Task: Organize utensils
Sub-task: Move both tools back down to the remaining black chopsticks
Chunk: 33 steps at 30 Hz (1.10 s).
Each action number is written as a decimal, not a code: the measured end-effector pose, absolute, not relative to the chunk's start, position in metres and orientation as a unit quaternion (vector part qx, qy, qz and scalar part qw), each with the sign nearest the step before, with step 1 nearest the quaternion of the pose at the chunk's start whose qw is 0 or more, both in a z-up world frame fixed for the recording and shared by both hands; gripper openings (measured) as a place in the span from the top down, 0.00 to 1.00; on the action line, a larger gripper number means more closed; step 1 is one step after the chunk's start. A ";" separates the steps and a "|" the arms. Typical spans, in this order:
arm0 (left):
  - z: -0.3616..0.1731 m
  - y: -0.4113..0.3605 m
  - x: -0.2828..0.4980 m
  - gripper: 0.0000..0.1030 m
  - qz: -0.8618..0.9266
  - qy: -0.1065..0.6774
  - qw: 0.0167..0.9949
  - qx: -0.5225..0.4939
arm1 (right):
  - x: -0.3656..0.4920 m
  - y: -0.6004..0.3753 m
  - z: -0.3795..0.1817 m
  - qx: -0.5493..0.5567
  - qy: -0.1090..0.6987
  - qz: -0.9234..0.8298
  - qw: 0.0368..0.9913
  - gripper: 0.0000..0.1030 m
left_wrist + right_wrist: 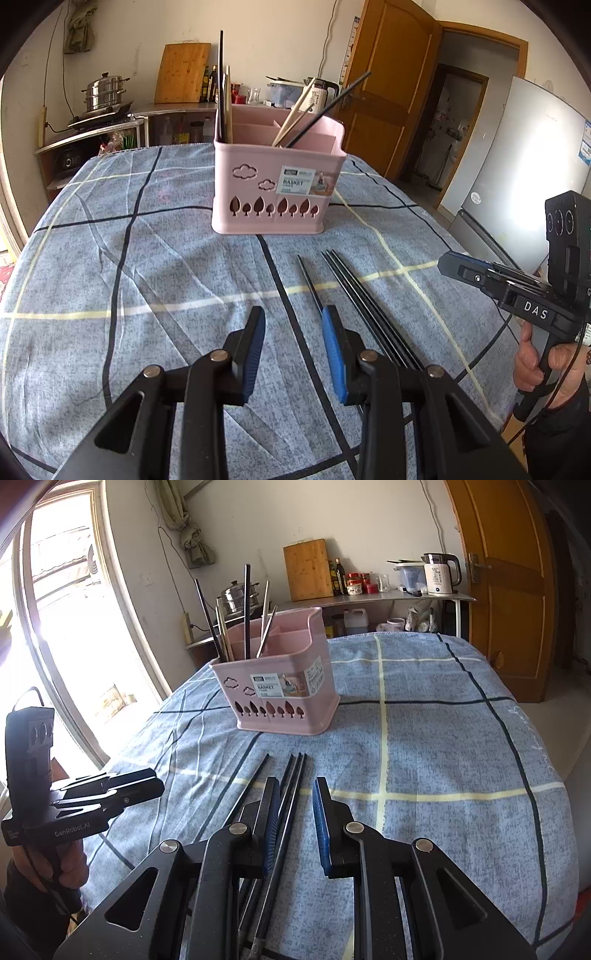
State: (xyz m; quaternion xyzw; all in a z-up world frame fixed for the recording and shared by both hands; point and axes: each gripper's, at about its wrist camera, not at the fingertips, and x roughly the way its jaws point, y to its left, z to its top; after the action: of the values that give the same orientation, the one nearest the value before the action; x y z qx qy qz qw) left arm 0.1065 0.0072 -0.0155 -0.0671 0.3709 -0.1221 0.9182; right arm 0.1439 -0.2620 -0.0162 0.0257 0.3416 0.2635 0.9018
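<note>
A pink utensil basket (275, 192) stands on the blue checked tablecloth, with several chopsticks upright in it; it also shows in the right wrist view (291, 698). Several black chopsticks (354, 295) lie side by side on the cloth in front of it, seen too in the right wrist view (291, 779). My left gripper (293, 317) is open and empty, just left of the chopsticks. My right gripper (294, 786) is open and empty, above the chopsticks' near ends. The right gripper appears at the right of the left wrist view (448, 264), the left gripper at the left of the right wrist view (155, 782).
The table (461, 757) is covered by the cloth. Behind it a counter (388, 596) holds a kettle, jars, bottles and a cutting board. A steel pot (105, 92) sits on a stove. A wooden door (388, 92) and a fridge (524, 166) stand to the right.
</note>
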 end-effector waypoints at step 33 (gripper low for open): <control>-0.057 -0.027 0.156 0.90 -0.101 0.449 0.887 -0.036 | 0.186 -0.216 -0.069 -0.055 0.429 0.239 0.869 0.82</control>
State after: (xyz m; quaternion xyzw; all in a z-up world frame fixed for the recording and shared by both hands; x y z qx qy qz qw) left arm 0.1564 -0.0270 -0.0566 -0.0364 0.4490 -0.1008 0.8871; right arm 0.1857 -0.2158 -0.0695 -0.0545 0.4291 0.2394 0.8693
